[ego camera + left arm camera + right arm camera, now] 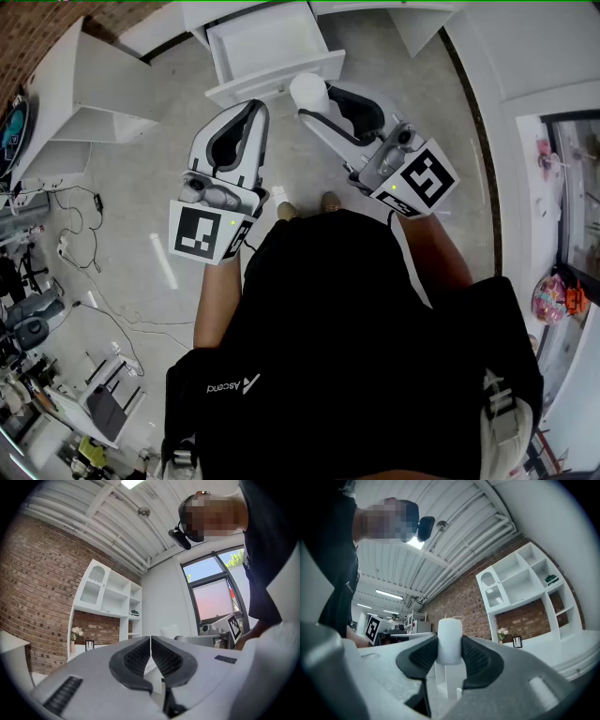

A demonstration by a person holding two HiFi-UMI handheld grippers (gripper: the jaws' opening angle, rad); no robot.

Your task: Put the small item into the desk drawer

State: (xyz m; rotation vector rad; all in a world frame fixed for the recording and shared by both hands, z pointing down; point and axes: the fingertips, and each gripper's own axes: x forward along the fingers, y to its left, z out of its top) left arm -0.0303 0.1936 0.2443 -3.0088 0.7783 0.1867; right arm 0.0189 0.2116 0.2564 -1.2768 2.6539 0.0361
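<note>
The small item is a white cylinder [308,92], candle-like, held upright between the pads of my right gripper [316,106]. In the right gripper view the cylinder [450,641] fills the gap between the black pads, so the right gripper [450,654] is shut on it. The desk drawer [281,81] stands pulled open just beyond, its white inside showing nothing in it. The cylinder hangs at the drawer's front right corner. My left gripper [247,120] is below the drawer front, jaws together with nothing held; in its own view the left gripper [150,643] shows the pads meeting.
White desk parts and a shelf block [98,94] stand to the left. Cables [84,244] and equipment lie on the floor at lower left. The person's feet [307,205] are below the grippers. A white shelf unit [525,581] stands against a brick wall.
</note>
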